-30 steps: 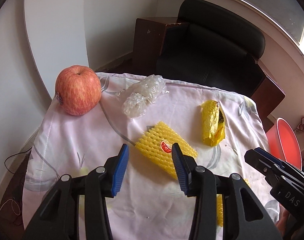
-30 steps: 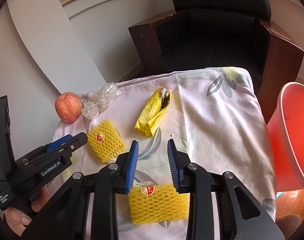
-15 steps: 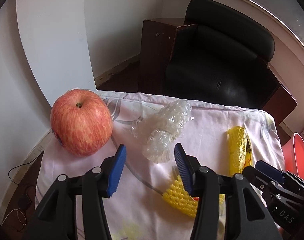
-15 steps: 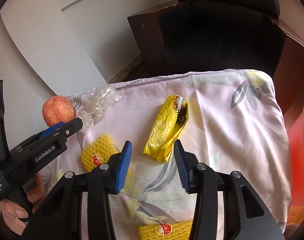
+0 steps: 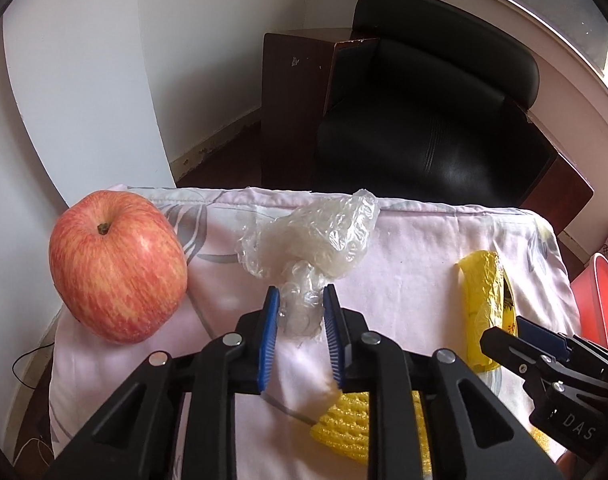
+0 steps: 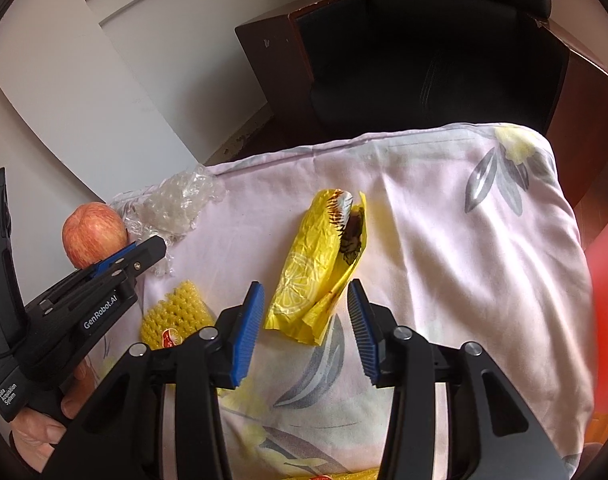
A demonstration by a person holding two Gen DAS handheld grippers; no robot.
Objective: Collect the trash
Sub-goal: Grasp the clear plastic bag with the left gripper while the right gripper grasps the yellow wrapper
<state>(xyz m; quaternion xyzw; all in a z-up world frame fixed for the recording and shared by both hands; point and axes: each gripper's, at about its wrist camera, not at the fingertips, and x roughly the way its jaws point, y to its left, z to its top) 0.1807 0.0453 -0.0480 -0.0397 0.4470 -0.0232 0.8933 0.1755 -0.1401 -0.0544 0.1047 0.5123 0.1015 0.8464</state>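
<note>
— What covers the bench (image 6: 444, 216)?
— A pale floral cloth (image 5: 416, 248), with a black armchair (image 5: 432, 128) beyond it.
— And the left gripper (image 5: 301, 312)?
— Its jaws are clenched on the near end of the crumpled clear plastic wrap (image 5: 316, 236), just right of the red apple (image 5: 118, 266).
— The right gripper (image 6: 306, 320)?
— Jaws released — either side of the yellow wrapper's (image 6: 320, 264) near end, not touching it. A yellow foam fruit net (image 6: 176, 316) lies to its left.
</note>
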